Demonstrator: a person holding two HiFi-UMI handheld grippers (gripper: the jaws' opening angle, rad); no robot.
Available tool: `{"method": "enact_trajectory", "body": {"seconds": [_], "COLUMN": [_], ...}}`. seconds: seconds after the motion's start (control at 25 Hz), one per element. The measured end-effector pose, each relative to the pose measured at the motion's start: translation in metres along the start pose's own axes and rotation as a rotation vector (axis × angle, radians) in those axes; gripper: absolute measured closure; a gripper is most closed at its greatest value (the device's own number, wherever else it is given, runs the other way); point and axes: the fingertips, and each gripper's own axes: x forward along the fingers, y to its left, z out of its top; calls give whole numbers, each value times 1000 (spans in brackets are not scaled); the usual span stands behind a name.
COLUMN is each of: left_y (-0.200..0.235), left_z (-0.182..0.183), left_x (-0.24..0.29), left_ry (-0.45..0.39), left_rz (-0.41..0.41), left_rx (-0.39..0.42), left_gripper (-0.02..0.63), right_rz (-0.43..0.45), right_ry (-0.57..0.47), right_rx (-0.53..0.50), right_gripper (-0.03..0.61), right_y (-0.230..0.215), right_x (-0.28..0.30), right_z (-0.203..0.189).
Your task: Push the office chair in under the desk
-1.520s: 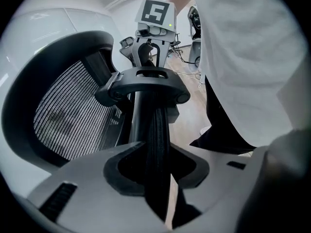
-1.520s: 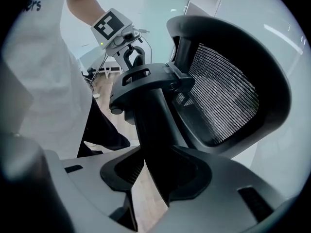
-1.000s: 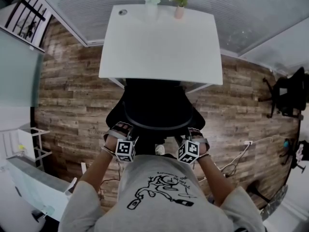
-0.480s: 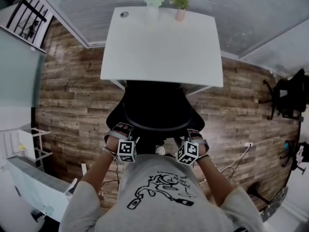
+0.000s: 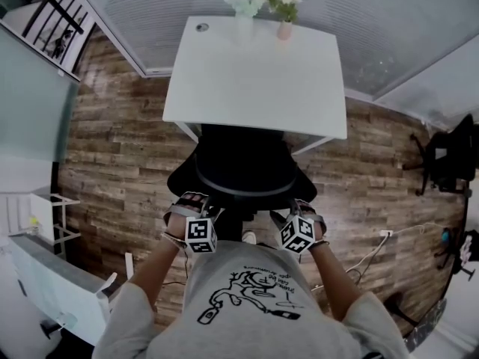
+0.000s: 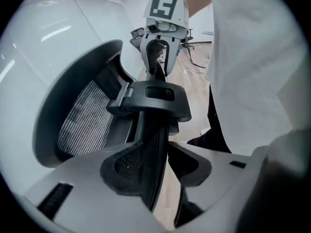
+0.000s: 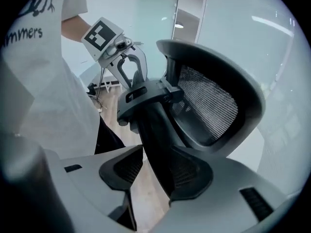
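The black office chair [image 5: 243, 163] stands with its seat tucked under the white desk [image 5: 258, 73], its backrest toward me. My left gripper [image 5: 191, 203] is at the backrest's left edge and my right gripper [image 5: 302, 206] at its right edge. In the left gripper view the black mesh backrest rim [image 6: 151, 144] runs between the jaws of the left gripper [image 6: 160, 165]; it lies against one pad with a gap at the other. In the right gripper view the rim [image 7: 158, 140] crosses the right gripper [image 7: 155, 171] the same way. Both grippers' jaws are opening.
Two vases of flowers [image 5: 243, 2] [image 5: 283, 10] stand at the desk's far edge. Another black chair [image 5: 449, 159] is at the right, a white cable [image 5: 374, 245] lies on the wooden floor, and a white rack [image 5: 45, 215] stands at the left. A glass wall runs behind the desk.
The head view has shifted slightly, so desk and chair sit a little lower and to the right. Both grippers remain at the backrest's edges, a touch lower in the picture.
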Motion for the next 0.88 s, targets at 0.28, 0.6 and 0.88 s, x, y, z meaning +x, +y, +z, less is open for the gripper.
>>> {"method": "enact_trajectory", "body": {"seconds": [0.28, 0.6, 0.88], "left_y": [23, 80, 114], "left_z": [38, 83, 114], "left_x": [-39, -103, -178], "left_ry": [-181, -582, -828], "left_rz": [52, 136, 215], "left_rx": [-274, -761, -887], "left_gripper": [480, 565, 603], "right_rz": [7, -60, -96], "right_ry": [-164, -483, -686], "right_rx": [123, 445, 535], "right_gripper": [403, 456, 497], "right_y": [-13, -43, -57], "right_x": [-35, -101, -166], "right_z": [35, 97, 156]}}
